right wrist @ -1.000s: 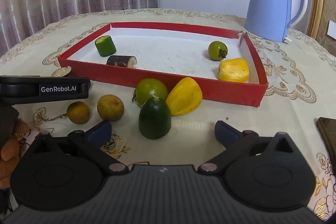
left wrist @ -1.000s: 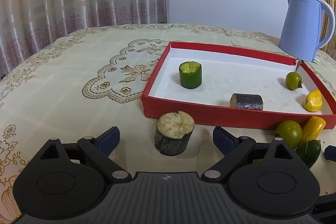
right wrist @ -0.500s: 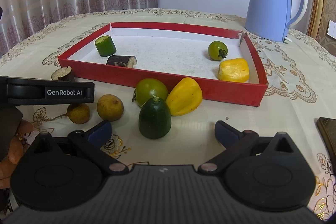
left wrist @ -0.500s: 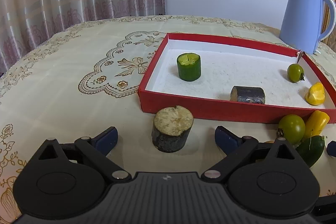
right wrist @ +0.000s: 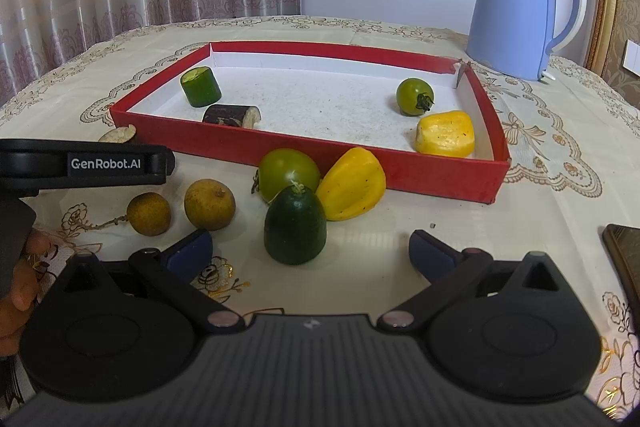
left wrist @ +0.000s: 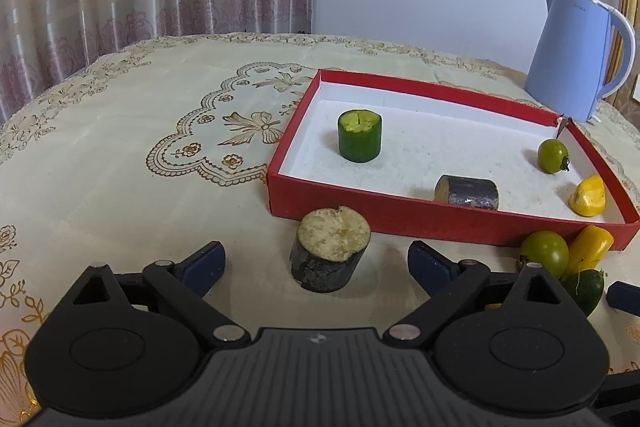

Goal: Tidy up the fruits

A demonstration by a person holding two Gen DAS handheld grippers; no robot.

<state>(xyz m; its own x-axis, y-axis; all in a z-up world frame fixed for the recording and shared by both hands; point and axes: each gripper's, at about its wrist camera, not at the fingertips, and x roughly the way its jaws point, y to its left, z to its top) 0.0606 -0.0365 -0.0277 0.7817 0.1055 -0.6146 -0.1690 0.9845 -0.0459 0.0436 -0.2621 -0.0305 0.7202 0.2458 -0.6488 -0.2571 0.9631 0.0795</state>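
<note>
The left gripper (left wrist: 316,261) has been advancing, fingers released, around the dark stump (left wrist: 330,255), while the right gripper (right wrist: 310,247) is hovering, released, by the green fruit (right wrist: 295,230).

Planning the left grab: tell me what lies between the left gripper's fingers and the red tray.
Left wrist view: only the dark cut stump, standing between the open left gripper and red tray.

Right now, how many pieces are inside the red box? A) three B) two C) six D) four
D: the red box holds four pieces: the green cucumber chunk, the dark cut piece, the small green tomato and the yellow piece; the other fruits lie on the tablecloth in front of it.
</note>
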